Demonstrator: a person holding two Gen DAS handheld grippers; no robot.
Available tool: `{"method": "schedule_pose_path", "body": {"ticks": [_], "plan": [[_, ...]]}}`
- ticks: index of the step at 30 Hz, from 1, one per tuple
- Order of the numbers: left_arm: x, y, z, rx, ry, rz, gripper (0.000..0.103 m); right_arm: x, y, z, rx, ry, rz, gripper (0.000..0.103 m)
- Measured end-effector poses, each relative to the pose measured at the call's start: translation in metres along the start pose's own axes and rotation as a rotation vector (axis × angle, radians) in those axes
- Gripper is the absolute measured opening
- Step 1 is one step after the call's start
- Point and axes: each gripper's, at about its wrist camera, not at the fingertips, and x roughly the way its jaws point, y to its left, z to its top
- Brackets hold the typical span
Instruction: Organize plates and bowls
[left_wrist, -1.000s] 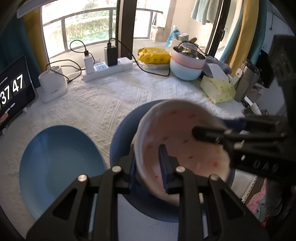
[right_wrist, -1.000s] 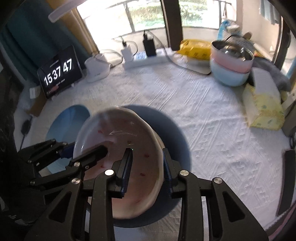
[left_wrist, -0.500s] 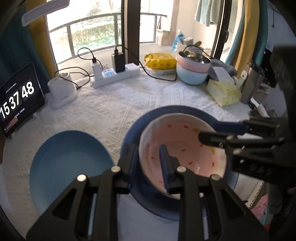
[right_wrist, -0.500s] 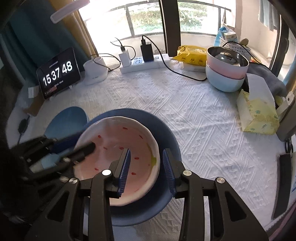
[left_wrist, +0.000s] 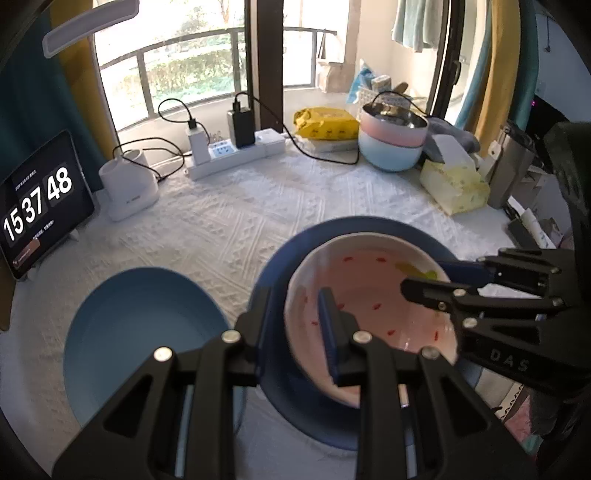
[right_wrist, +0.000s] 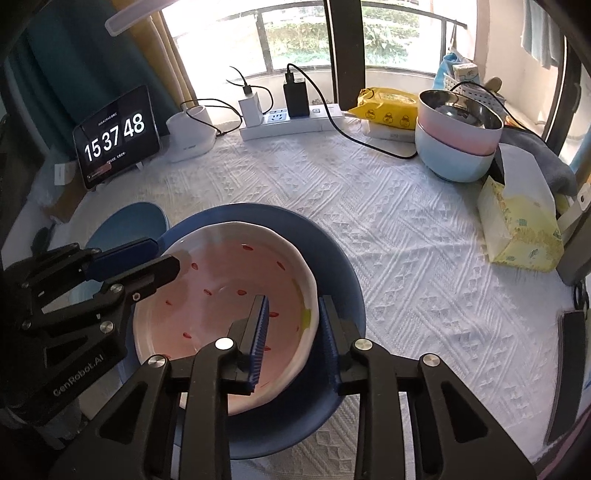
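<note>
Sitting inside the dark blue plate (right_wrist: 332, 254), the pink speckled bowl (right_wrist: 221, 284) has its rim straddled by both grippers: left gripper (left_wrist: 295, 314) clamped, right gripper (right_wrist: 291, 314) closing. White tablecloth (right_wrist: 406, 229) lies open beyond; a lighter blue plate (left_wrist: 140, 332) is partly hidden.

Bowl (right_wrist: 229, 295) inside larger plate (right_wrist: 332, 266); second plate (left_wrist: 140, 332) left; stacked bowls (right_wrist: 458, 144) far right, behind.
</note>
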Motion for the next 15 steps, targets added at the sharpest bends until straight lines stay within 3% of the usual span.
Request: {"method": "schedule_pose_path", "body": {"ticks": [15], "plan": [[-0.017,-0.002,-0.004,-0.016,-0.029,0.004,0.03,-0.015,0.0,-0.005,0.025,-0.019,-0.016,0.03]]}}
